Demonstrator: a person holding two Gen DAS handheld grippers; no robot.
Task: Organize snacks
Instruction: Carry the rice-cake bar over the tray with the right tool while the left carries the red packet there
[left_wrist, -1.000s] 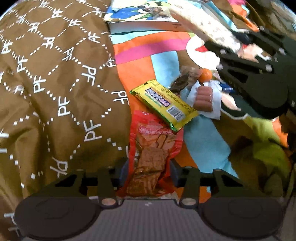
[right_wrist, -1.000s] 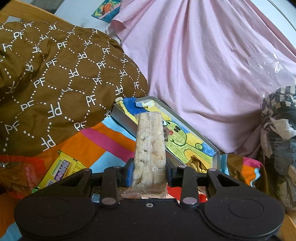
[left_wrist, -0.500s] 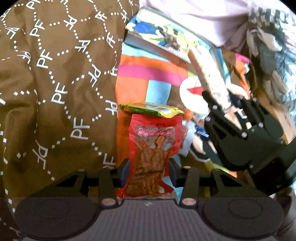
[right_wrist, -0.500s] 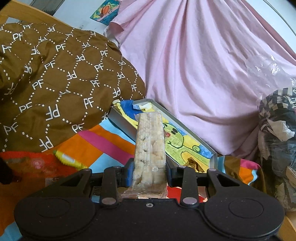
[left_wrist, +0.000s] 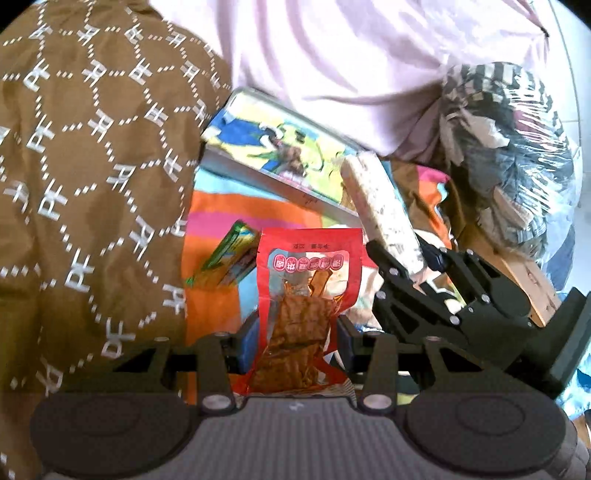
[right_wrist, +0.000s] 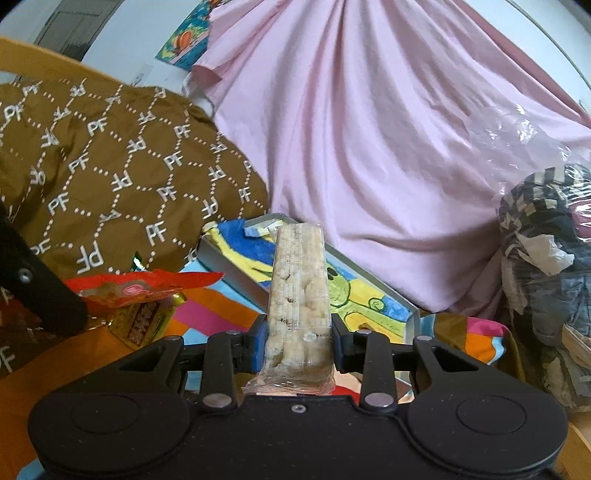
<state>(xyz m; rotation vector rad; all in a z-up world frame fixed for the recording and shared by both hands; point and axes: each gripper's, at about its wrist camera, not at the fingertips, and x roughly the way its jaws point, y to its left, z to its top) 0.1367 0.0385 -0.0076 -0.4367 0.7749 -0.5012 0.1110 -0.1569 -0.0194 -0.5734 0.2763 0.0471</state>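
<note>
My left gripper (left_wrist: 295, 339) is shut on a red snack packet (left_wrist: 306, 295) with brown strips inside, held upright above the colourful bedding. In the right wrist view my right gripper (right_wrist: 298, 341) is shut on a long clear-wrapped puffed rice bar (right_wrist: 299, 291) that points toward a shallow tin tray (right_wrist: 236, 273) with a cartoon-printed bottom. The left wrist view shows the right gripper (left_wrist: 406, 266) and its rice bar (left_wrist: 380, 206) just right of the red packet (right_wrist: 144, 284). A yellow-green snack bar (left_wrist: 225, 258) lies on the blanket behind the packet.
A brown quilt with white letters (left_wrist: 81, 177) rises on the left. Pink cloth (right_wrist: 369, 129) hangs behind the tray (left_wrist: 280, 177). A plastic bag of clothes (left_wrist: 517, 155) fills the right side. The bed cover (right_wrist: 207, 314) is striped orange, pink and blue.
The left gripper has lifted the red packet off the bedding and tilted up toward the tray. The right gripper with the rice bar has drawn nearer the tray.
</note>
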